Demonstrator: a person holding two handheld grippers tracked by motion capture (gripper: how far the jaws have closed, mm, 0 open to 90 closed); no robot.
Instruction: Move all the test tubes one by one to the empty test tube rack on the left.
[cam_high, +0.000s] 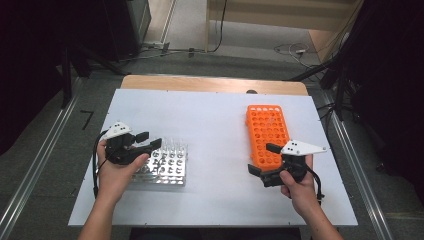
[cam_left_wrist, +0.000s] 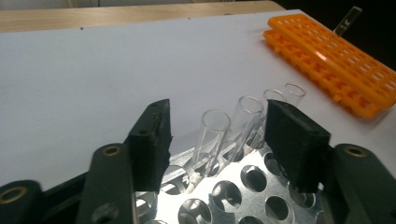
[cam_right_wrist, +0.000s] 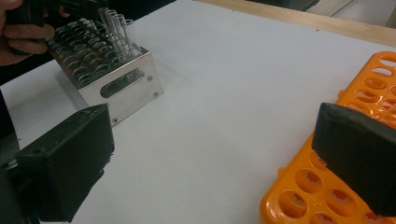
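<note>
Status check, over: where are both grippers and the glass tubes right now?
Left gripper open over metal rack, jaws either side of glass tubes, not pressing. Right gripper open, empty, by orange rack. Nothing in the way.

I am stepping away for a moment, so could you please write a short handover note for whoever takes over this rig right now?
Left gripper: jaws open, standing either side of the clear glass test tubes in the shiny metal tube rack; no pad presses on a tube.
Right gripper: open, holding nothing, beside the near end of the orange plastic tube rack.
Done: four tubes stand in the metal rack.
Left: one tube at the orange rack's far end; probably move it across.
</note>
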